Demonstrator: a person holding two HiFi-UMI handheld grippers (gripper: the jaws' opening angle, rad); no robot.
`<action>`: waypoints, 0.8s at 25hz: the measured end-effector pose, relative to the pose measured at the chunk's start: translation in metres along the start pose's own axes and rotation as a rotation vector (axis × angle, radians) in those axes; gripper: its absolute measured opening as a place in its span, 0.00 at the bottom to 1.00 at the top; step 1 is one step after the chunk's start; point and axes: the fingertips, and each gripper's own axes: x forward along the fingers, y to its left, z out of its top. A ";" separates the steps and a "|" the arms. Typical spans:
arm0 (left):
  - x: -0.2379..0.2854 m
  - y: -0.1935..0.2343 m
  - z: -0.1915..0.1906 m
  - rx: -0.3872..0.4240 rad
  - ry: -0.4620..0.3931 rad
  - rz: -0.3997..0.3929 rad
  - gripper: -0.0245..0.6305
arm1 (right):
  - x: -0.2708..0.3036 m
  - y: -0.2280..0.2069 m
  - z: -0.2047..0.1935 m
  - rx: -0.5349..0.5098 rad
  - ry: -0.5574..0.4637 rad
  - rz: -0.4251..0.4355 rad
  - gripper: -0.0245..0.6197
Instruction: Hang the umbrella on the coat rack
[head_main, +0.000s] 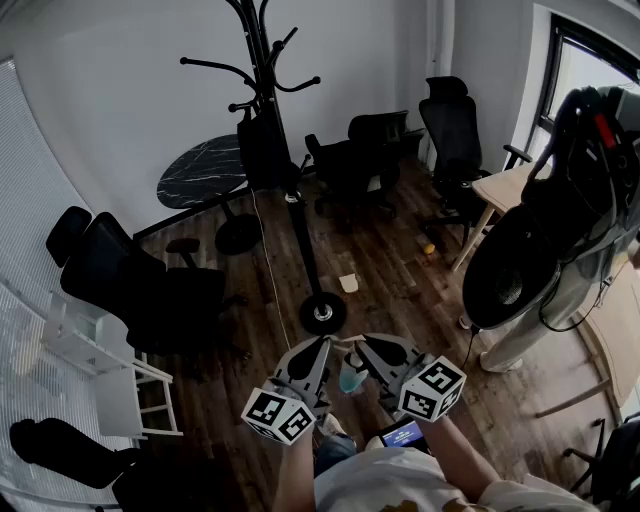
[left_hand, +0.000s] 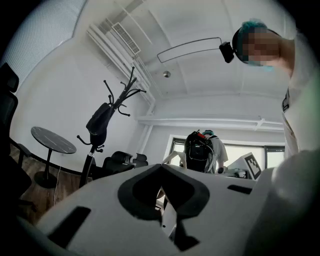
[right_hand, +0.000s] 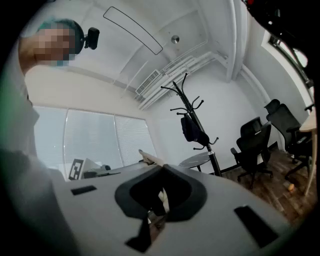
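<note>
Both jaw pairs are pressed together, pinching nothing: left gripper (head_main: 322, 344) and right gripper (head_main: 360, 343) sit low by my body. Dark bundle on the rack (head_main: 303, 250), likely the umbrella (head_main: 263, 150), hangs well apart from them. I judge the hang done, nothing left.

I see coat rack (head_main: 300, 235): black, upright, far centre | umbrella (head_main: 263, 150): dark, folded, hanging on rack's left side

The scene is viewed steeply downward from head height; both gripper views are angled upward from low down; the distant coat rack (head_main: 304, 250) is shared by all
</note>
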 end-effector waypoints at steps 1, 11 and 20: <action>-0.001 0.000 -0.002 -0.001 0.000 0.000 0.07 | -0.002 0.001 0.000 0.000 0.000 0.001 0.05; -0.004 -0.009 -0.014 -0.011 -0.004 0.013 0.07 | -0.016 -0.004 -0.002 0.016 -0.002 -0.008 0.05; 0.012 -0.011 -0.019 -0.019 0.000 0.026 0.07 | -0.015 -0.018 -0.008 0.048 0.032 0.004 0.05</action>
